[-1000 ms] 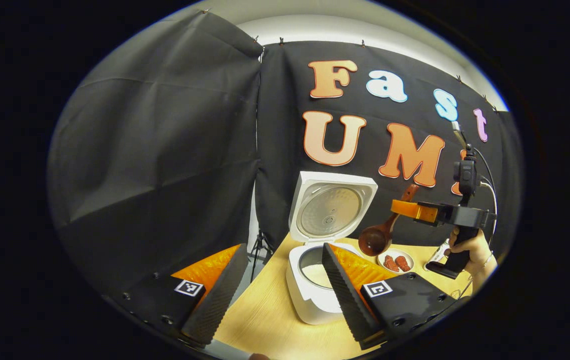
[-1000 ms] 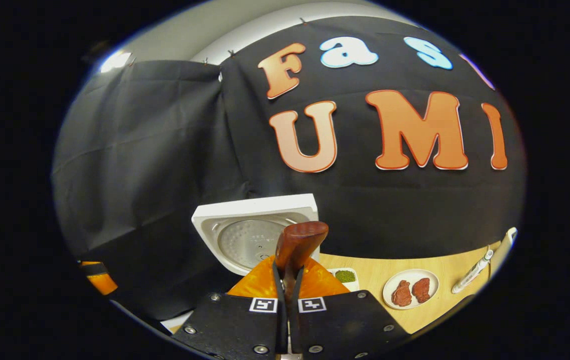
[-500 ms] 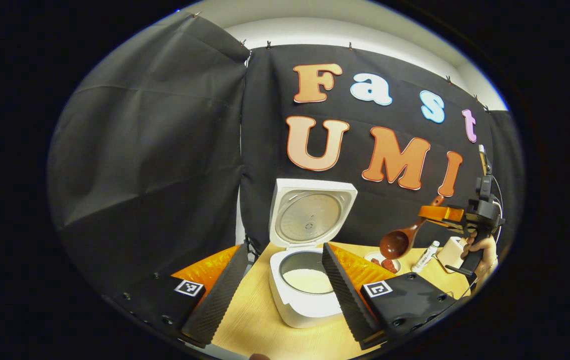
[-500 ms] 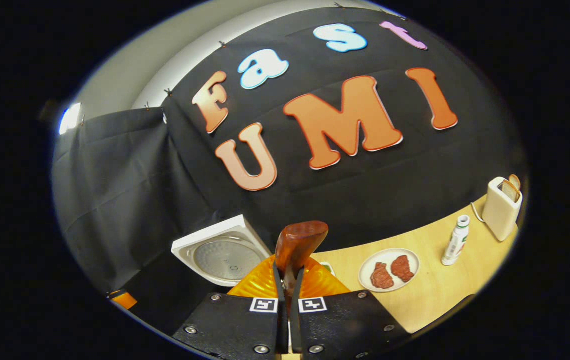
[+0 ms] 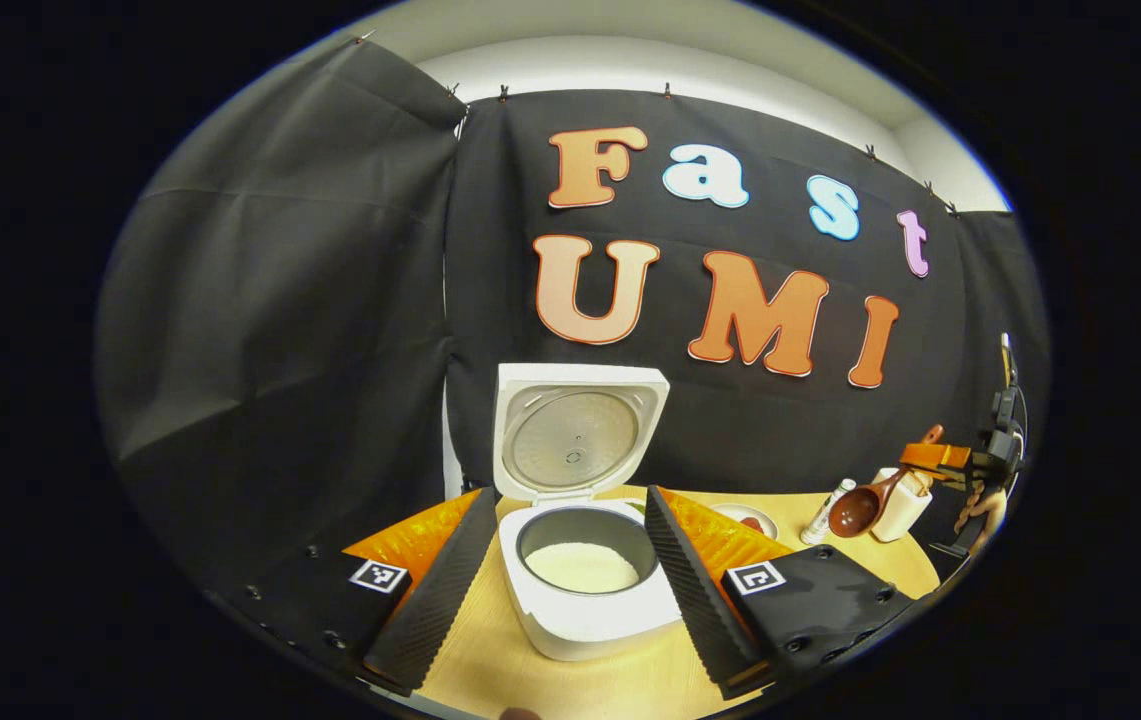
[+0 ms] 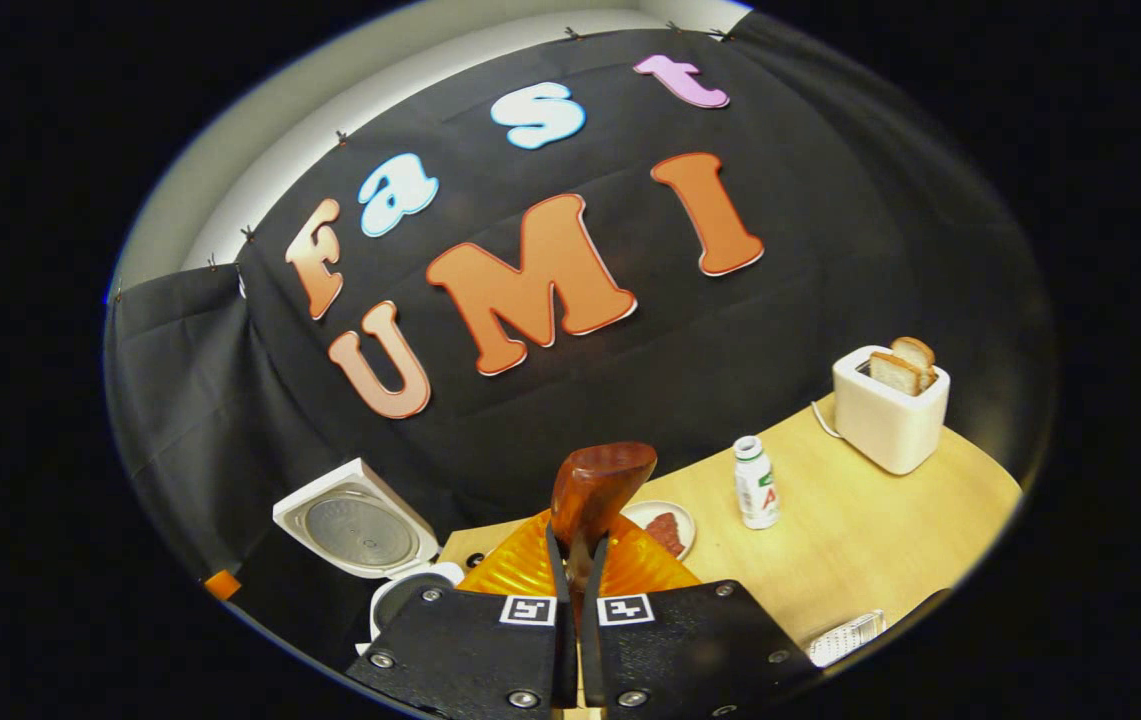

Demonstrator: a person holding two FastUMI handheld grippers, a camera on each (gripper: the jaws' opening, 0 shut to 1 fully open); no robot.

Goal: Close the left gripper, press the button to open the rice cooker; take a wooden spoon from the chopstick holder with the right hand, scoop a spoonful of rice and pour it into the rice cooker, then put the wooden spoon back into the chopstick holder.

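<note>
The wooden spoon (image 6: pixel 598 488) sits in my right gripper (image 6: pixel 578 560), low in the middle of the right gripper view, its handle end poking up between the two fingers, which are pressed together on it. In the left gripper view the same spoon (image 5: pixel 858 508) shows small at the right edge, bowl hanging down and to the left, handle slanting up into the orange jaws, with my hand (image 5: pixel 982 508) on the grip below. I judge I hold it by the handle so the bowl stays free, and that the scoop has already been poured, since it is over the far right of the table (image 6: pixel 860 540), well apart from the cooker; what is left would be setting it back in the chopstick holder. A grey perforated object (image 6: pixel 845 636) at the lower right of the right gripper view may be that holder, though I cannot tell.

The rice cooker (image 5: pixel 585 590) stands low in the middle of the left gripper view, lid (image 5: pixel 575 432) tipped up and back, white rice (image 5: pixel 582 566) in the pot. My left gripper (image 5: pixel 560 575) frames it with fingers wide apart, holding and touching nothing.

Farther out on the table are a white bottle (image 6: pixel 756 482), a toaster (image 6: pixel 888 412) with two slices of bread (image 6: pixel 904 364) up, and a plate (image 6: pixel 665 524) with something red.
</note>
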